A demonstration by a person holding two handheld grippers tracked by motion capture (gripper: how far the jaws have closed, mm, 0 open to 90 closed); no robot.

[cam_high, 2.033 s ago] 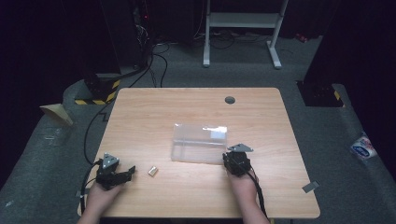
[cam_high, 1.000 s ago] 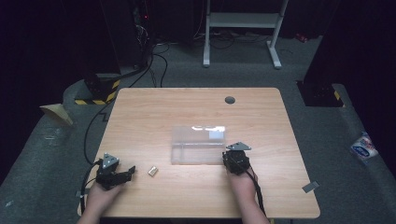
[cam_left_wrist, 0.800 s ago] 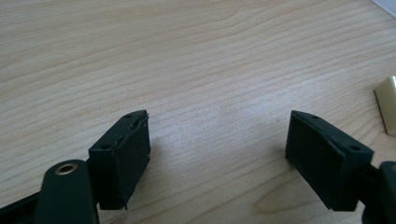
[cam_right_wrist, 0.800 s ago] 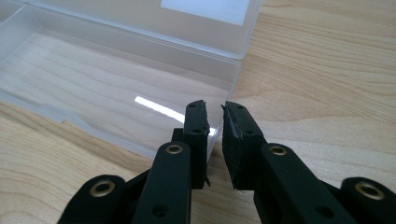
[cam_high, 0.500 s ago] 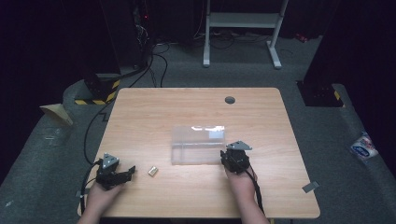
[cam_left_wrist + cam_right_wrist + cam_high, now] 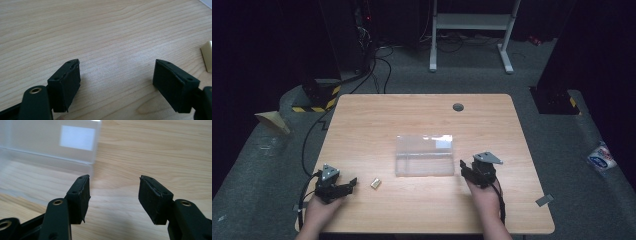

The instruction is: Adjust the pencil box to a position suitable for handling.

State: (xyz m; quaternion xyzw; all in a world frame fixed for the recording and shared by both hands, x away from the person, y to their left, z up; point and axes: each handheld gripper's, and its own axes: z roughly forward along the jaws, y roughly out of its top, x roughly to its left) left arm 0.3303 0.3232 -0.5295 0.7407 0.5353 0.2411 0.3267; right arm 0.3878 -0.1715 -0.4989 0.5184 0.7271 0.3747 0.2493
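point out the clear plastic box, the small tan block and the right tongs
clear plastic box (image 6: 424,155), high view, on its middle ridge.
small tan block (image 6: 375,183), high view, on its top face.
right tongs (image 6: 113,195), right gripper view, midway between the open tips.

Looked like a lab or recording studio setup, not anyone's home. A plain wooden worktop with a cable grommet hole near its far edge sat on grey carpet, with black curtains all around. Cables ran across the floor past the far left corner, next to yellow-black hazard tape, and a white metal stand stood behind.
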